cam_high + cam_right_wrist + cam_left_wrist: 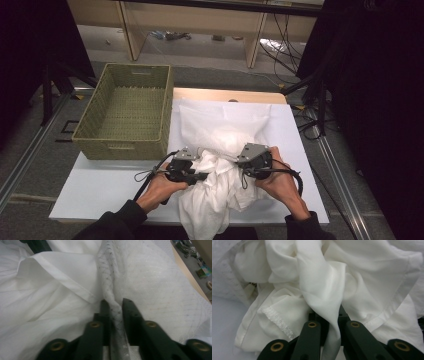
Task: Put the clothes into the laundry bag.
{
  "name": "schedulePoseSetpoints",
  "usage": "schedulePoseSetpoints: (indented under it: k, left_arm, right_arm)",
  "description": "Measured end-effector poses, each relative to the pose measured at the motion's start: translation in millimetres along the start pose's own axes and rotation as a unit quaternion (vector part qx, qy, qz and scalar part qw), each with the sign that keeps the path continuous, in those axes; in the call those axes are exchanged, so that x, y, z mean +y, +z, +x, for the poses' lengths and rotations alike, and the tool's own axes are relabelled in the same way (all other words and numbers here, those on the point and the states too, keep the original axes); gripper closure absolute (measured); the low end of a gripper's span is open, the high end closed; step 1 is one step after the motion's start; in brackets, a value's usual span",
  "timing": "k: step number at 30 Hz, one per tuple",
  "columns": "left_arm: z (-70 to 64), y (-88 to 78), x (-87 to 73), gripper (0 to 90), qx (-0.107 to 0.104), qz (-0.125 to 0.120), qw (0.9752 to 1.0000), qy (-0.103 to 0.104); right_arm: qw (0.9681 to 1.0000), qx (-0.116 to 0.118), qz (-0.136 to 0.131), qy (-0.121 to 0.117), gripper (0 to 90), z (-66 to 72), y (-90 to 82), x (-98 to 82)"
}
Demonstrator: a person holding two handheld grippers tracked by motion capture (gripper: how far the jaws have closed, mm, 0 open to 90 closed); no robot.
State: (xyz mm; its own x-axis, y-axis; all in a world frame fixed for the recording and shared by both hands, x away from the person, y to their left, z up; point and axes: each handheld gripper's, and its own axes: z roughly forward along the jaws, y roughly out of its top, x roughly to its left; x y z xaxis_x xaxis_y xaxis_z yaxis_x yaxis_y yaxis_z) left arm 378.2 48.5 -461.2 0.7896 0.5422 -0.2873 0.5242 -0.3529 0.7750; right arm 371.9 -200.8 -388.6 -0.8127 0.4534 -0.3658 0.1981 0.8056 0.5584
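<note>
The white worktop point(100, 185) carries an empty woven basket point(125, 112) at far left and, at the centre and near edge, a mesh laundry bag point(225, 122) with a white garment point(215, 195) spilling from its mouth. The left tool point(196, 174) is closed on a fold of the garment; the right tool point(246, 170) is clamped on the bag's mesh edge. The step looks like drawing the garment free; next, probably, the tools pull apart. No writing is legible.
</note>
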Motion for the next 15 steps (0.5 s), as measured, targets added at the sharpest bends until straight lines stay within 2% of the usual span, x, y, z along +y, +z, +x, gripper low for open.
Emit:
schedulePoseSetpoints:
  k: [2, 3, 4, 5, 7, 8, 10, 11, 12, 13, 14, 15]
  left_arm:
    - [-4.9, 0.2, 3.7, 85.9, -0.015, -0.007, 0.9998, -0.006]
    - [-8.8, 0.5, 6.8, 86.1, -0.021, -0.011, 0.9997, 0.0]
    - [-13.5, 0.8, 10.9, 86.2, -0.023, -0.012, 0.9996, 0.01]
    - [-17.2, 1.8, 14.0, 86.2, -0.024, -0.016, 0.9995, 0.014]
    - [-25.3, 6.1, 24.8, 86.3, -0.01, -0.012, 0.9996, 0.025]
    - [-25.7, 8.6, 28.0, 86.4, -0.012, -0.014, 0.9995, 0.026]
    - [-25.9, 16.5, 36.4, 86.5, -0.01, -0.025, 0.9996, 0.013]
    - [-24.3, 21.3, 42.9, 86.5, -0.012, -0.041, 0.9991, 0.004]
    - [-23.9, 24.5, 46.5, 86.6, -0.018, -0.051, 0.9985, -0.008]
    - [-20.8, 28.8, 52.4, 86.6, -0.006, -0.064, 0.9979, -0.009]
    - [-12.1, 32.6, 55.9, 86.5, 0.021, -0.086, 0.9958, -0.022]
    - [-1.2, 36.8, 57.1, 86.5, 0.037, -0.099, 0.993, -0.053]
  right_arm:
    - [0.9999, -0.009, -0.007, 0.005, 90.0, -2.2, -3.2, -0.4]
    - [0.9999, -0.008, -0.013, -0.006, 90.0, -3.8, -7.1, 1.2]
    - [0.9997, -0.011, -0.023, -0.004, 90.0, -3.6, -19.6, 6.3]
    - [0.9997, -0.011, -0.023, -0.004, 90.0, -3.6, -19.6, 6.3]
    - [0.9993, -0.014, -0.032, -0.015, 90.0, -2.4, -29.6, 12.2]
    - [0.9992, -0.014, -0.036, -0.014, 90.0, -0.3, -34.2, 16.0]
    - [0.9985, -0.009, -0.05, -0.019, 90.0, 2.2, -39.7, 20.3]
    - [0.9985, -0.005, -0.053, -0.009, 90.0, 3.8, -42.2, 21.7]
    - [0.998, 0.003, -0.061, -0.013, 90.0, 5.0, -44.8, 24.0]
    - [0.998, 0.003, -0.062, -0.013, 90.0, 6.4, -46.1, 25.7]
    - [0.998, 0.003, -0.062, -0.014, 90.0, 8.3, -47.4, 27.8]
    - [0.9979, 0.005, -0.062, -0.018, 90.0, 9.1, -48.0, 27.9]
